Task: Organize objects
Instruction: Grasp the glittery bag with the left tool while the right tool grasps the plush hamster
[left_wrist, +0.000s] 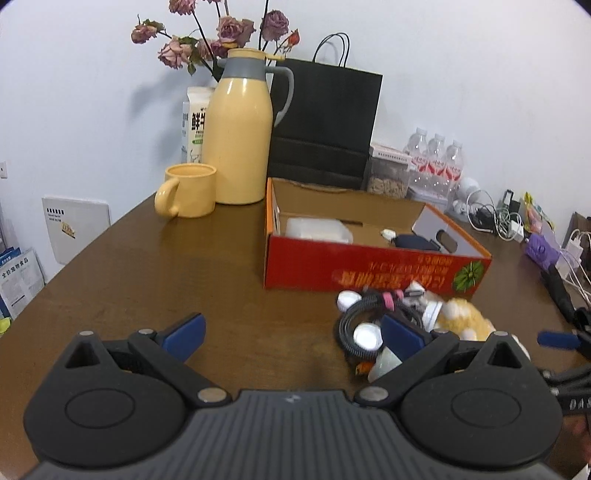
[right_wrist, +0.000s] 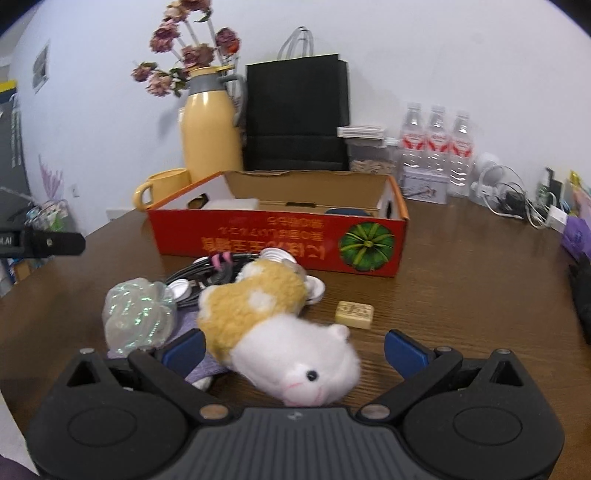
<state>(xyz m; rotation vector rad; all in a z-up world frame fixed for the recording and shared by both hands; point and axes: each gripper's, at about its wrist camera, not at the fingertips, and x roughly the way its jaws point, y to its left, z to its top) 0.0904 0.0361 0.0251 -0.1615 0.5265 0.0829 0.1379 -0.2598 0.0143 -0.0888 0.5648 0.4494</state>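
plush toy, fluffy tan-and-white with a small black eye (right_wrist: 280, 332), lying on the brown wooden table (right_wrist: 461, 295) in front of the open red cardboard box (right_wrist: 280, 243), head nearest the right gripper (right_wrist: 293, 349). right gripper's blue-padded jaws spread wide, white head sitting between them but touching neither pad for certain; left pad close against the plush's flank. long axis running from near-right to far-left, tan body angled away toward the coiled black cable (right_wrist: 199, 273) and the shimmery translucent pouch (right_wrist: 138, 314). small tan rectangular block (right_wrist: 354, 314) just beside, right of the body.

left gripper (left_wrist: 291, 338) also spread open, over bare table, plush (left_wrist: 465, 319) well off to its right behind its right finger. right gripper clearly nearer. likely next: closing across the head, then carrying far into the box.
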